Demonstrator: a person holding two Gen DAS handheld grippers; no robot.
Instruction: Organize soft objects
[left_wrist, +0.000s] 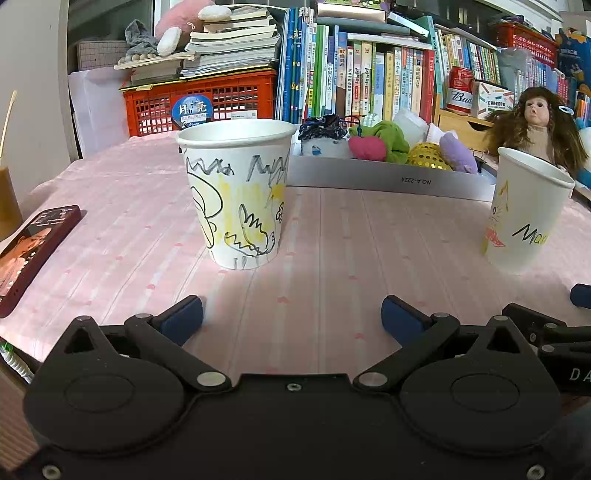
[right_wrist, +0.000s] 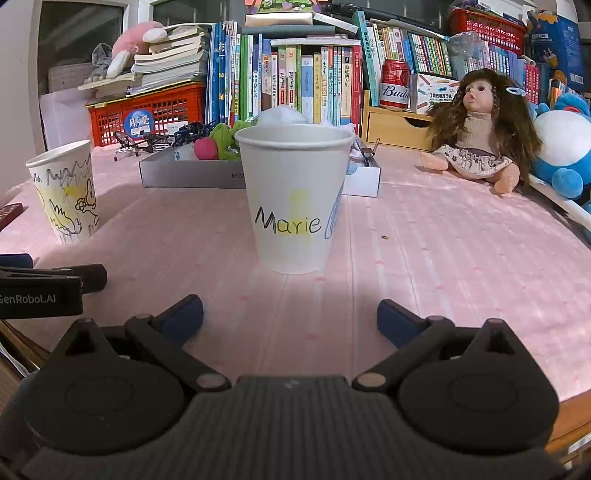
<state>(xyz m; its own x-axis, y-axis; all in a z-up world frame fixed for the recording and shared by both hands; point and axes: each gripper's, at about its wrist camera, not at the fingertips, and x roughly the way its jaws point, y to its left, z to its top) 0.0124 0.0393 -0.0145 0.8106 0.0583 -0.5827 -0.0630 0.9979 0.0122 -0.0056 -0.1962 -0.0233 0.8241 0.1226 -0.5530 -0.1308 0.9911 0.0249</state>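
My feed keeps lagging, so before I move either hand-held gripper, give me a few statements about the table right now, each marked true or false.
1. The left hand-held gripper is open and holds nothing. True.
2. The right hand-held gripper is shut on the Marie cup. False: it is open, and the cup stands apart ahead of it.
3. The soft objects, such as the pink ball, lie in the grey tray. True.
4. The scribbled cup lies on its side. False: it stands upright.
5. The doll sits inside the tray. False: it sits on the pink cloth, right of the tray.
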